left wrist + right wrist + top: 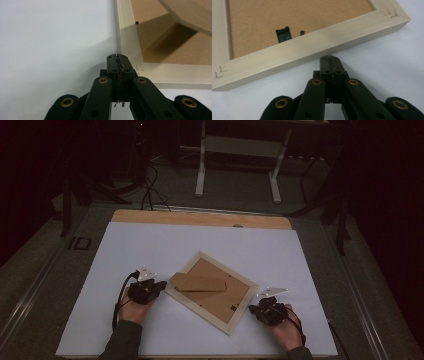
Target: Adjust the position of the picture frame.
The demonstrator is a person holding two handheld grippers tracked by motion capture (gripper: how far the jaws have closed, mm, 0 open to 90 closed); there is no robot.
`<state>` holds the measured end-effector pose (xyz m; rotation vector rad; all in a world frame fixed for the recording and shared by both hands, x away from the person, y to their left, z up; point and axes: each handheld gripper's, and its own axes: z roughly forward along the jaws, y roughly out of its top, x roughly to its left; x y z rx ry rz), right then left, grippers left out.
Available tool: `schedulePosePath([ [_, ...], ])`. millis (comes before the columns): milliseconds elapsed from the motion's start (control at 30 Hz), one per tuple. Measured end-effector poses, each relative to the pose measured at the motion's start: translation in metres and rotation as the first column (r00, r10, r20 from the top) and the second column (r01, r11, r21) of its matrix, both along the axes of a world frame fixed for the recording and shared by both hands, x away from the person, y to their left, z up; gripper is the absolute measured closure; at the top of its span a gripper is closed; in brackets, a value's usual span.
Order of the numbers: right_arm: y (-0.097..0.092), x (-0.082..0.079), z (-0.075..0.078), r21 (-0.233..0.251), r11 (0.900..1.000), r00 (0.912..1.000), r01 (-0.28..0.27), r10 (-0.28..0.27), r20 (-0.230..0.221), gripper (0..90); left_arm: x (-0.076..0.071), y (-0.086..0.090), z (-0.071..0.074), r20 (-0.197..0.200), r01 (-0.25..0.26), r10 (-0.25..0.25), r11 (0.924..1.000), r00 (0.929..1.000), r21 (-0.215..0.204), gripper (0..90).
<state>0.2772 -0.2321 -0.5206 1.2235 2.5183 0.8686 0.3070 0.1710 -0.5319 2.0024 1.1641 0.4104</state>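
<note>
High view: left hand-held gripper [159,286] sits at the left corner of the pale wooden picture frame [212,291], which lies face down on the white tabletop [150,245], brown fibreboard backing up, near the middle and toward the person's edge. Jaws pressed together, nothing between them; in the left gripper view the tips [117,58] rest at or just beside the frame's corner [127,37], contact not certain. A brown cardboard easel stand [199,282] is folded out over the backing, lifted at one end.

The frame sits skewed on the tabletop: long axis runs from upper left to lower right, one corner pointing at the person's edge. A small black hanger clip [283,34] is on the backing near the right rail.

Right hand-held gripper [256,310] is also closed and empty; in the right gripper view its tips [329,59] stand just beside the frame's outer edge [312,52].

Judgement: step in hand is bracing or nudging the frame from both sides. Next move likely calls for even, opposed pushes so the frame squares up without spinning.
</note>
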Motion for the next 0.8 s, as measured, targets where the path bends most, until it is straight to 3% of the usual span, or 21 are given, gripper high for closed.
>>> schedulePosePath([
  [467, 0.006, -0.0047, 0.0, 0.013, 0.9998, 0.9998, -0.017, 0.017, -0.014, 90.0, 0.0009, -0.0034, -0.0037, -0.019, -0.009, 0.01, 0.9996, 0.9998, 0.026, 90.0],
  [567, 0.0077, -0.0063, 0.0, 0.012, 0.9997, 0.9996, -0.022, 0.023, -0.017, 90.0, 0.0015, -0.0053, -0.0054, -0.023, -0.008, 0.009, 0.9986, 0.9997, 0.052, 90.0],
  [800, 0.0077, -0.0053, -0.0002, 0.015, 0.9997, 0.9997, -0.021, 0.021, -0.015, 90.0, 0.0009, -0.0056, -0.0054, -0.026, -0.009, 0.011, 0.9985, 0.9996, 0.053, 90.0],
])
